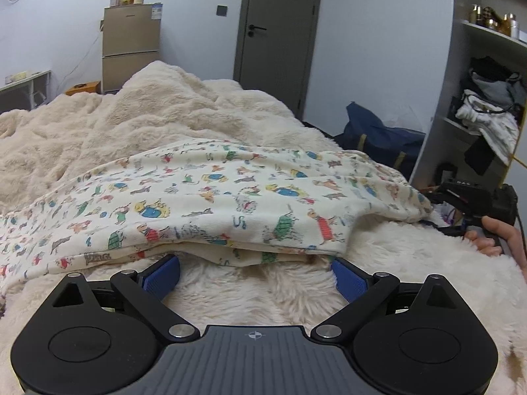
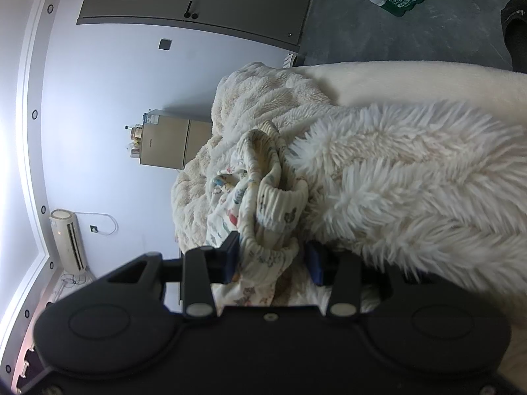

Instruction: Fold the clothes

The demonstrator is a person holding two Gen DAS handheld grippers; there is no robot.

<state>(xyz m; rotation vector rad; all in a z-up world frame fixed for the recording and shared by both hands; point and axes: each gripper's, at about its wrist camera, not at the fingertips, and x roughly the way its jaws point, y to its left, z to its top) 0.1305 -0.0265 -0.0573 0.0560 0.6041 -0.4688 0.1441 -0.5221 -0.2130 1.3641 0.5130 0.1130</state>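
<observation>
The printed garment (image 1: 210,194) lies just ahead of my left claw (image 1: 257,271), soft, light and limp on the fluffy bed blanket (image 1: 411,263). That claw gapes empty at the folded hem; my right claw (image 2: 271,260) pinches a bunched ribbed edge.

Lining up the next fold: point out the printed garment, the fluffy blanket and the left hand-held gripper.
printed garment (image 1: 230,194), left wrist view, top layer.
fluffy blanket (image 1: 257,293), left wrist view, bare patch before the fingers.
left hand-held gripper (image 1: 257,271), left wrist view, between fingertips.

L tool (image 1: 257,271) jaws wide apart; R tool (image 2: 271,260) turned sideways, jaws half-closed.
</observation>
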